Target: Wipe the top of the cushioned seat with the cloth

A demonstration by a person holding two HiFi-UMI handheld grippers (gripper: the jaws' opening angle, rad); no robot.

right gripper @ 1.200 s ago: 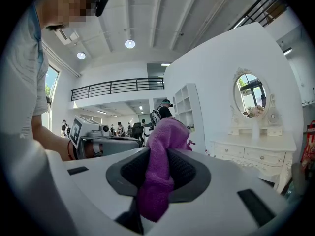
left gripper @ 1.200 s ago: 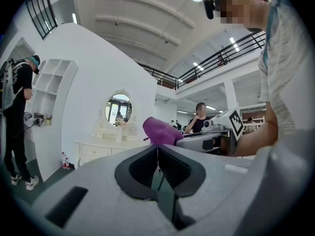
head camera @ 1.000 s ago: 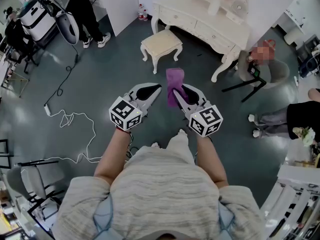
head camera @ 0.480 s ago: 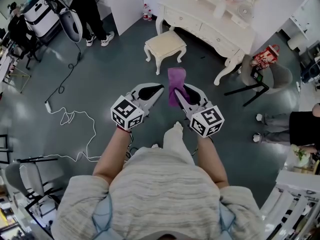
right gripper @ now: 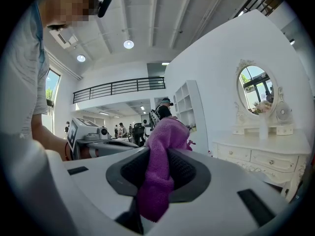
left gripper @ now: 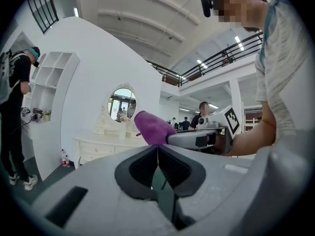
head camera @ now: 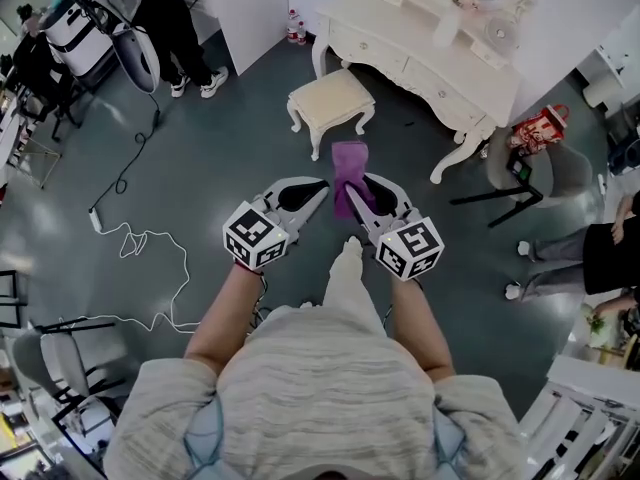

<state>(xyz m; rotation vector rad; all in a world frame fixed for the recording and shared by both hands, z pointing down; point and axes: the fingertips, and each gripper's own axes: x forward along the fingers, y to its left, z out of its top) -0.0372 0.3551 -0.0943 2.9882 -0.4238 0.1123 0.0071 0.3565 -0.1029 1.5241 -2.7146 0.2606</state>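
Right gripper (right gripper: 156, 157): jaws were clamped on the purple cloth, which was pinched across a fold between the ribbed pads.
Cloth (head camera: 349, 161): purple, nubby weave. A bunched lobe stood out past the jaw tips and a shorter tail hung behind them. It was carried in the air above the floor (head camera: 200, 158), short of the seat.
Left gripper (left gripper: 157, 149): jaws were shut together with nothing between them. It was held beside the right one, clear of the cloth.
Cushioned seat (head camera: 331, 96): a small cream stool with a pale padded top and curved legs. It stood ahead of both grippers, near the cream dressing table (head camera: 420, 48). Its top was bare and untouched.
Step in hand (judged): bringing the cloth to the seat; wiping had not begun.
Doing it well (judged): the free lobe would need to be laid flat so that fabric, not jaw tips, met the cushion. Overlapping passes from edge to edge would then cover the top. A firm pinch was advisable, since the loose lobe looked likely to fold under.
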